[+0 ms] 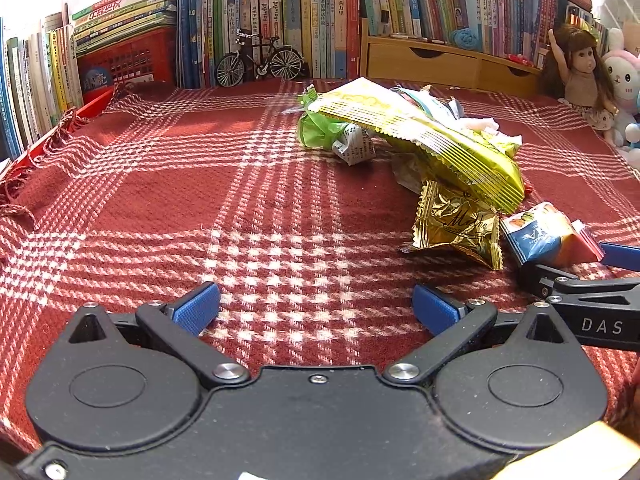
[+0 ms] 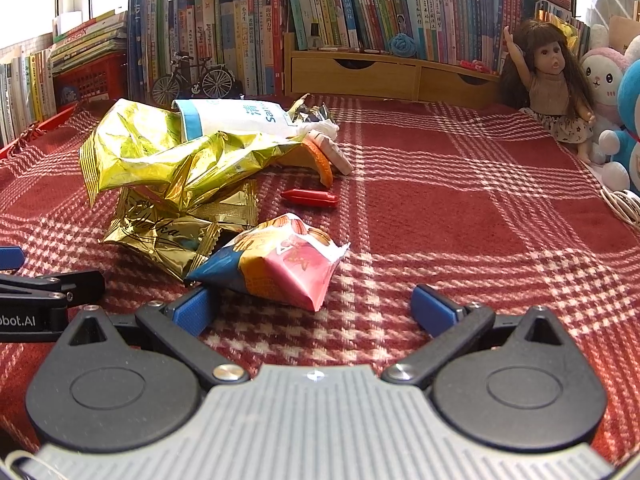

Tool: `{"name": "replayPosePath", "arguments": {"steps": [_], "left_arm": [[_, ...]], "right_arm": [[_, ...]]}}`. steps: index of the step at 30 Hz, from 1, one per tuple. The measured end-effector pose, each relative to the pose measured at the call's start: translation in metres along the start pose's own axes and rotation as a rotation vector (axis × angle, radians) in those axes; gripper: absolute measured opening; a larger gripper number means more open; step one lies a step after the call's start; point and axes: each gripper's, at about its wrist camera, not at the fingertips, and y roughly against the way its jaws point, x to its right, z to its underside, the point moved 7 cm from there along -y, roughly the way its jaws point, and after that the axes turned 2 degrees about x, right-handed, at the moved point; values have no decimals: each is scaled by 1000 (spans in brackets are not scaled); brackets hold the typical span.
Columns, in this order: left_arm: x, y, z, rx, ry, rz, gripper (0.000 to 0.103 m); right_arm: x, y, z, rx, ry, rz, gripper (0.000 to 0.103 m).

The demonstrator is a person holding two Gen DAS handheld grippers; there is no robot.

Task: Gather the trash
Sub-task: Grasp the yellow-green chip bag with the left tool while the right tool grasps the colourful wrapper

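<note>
Both claws are wide open and hold nothing. The nut pack [image 2: 280, 260] lies just ahead of the right claw [image 2: 314, 306], touching its left pad. Closing now could just shove the pack away. The left claw [image 1: 316, 306] faces bare cloth.

We are in a home, likely a child's room. Rows of books [image 1: 304, 12] line the back, with a wooden drawer unit [image 1: 444, 62] beneath some. A doll [image 2: 552, 80] and plush toys [image 2: 608, 80] sit at the right, a model bicycle [image 1: 260, 62] stands by the books, and a red plaid blanket [image 1: 200, 200] covers the surface.
</note>
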Motion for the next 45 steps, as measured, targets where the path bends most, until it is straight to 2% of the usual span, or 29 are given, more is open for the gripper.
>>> {"name": "replayPosePath", "arguments": {"steps": [3,7,12,15,17,20,22,23,25,27,28,30,31,33,40,45], "left_arm": [[-5,11,-8,3,9,27,99],[-6,32,-30,46,25,91,99],[-1,47,-66,88,123,207,99],[4,52,-87,112,191,294,102],[9,45,-96,103,231,329,103],[19,21,-103,45,274,315,102],[25,3,-103,6,294,304,97],[27,-3,-102,-11,305,301,92],[30,-19,-98,-57,330,289,76],[31,-27,-93,-99,351,272,36],[31,-29,-92,-111,354,267,28],[31,-25,-94,-98,357,274,22],[31,-21,-96,-77,353,277,19],[31,-10,-103,-45,334,282,15],[19,33,-135,84,313,251,14],[3,62,-150,157,302,210,14]], "right_arm": [[2,8,-7,18,-28,-51,103],[1,19,-23,73,-33,-93,100],[3,13,-37,62,-41,-126,92],[4,9,-37,41,-29,-154,84],[4,8,-37,34,-13,-157,70],[6,10,-38,32,-22,-166,56],[8,13,-39,39,-28,-166,54],[10,15,-40,43,-30,-164,49],[14,18,-40,44,-38,-157,47],[18,20,-40,44,-47,-155,45],[20,21,-40,43,-51,-153,43],[26,25,-38,43,-64,-144,41],[28,26,-38,44,-71,-142,30],[34,28,-38,42,-91,-131,30],[46,35,-42,56,-137,-122,29],[44,42,-48,72,-155,-147,29]]}}
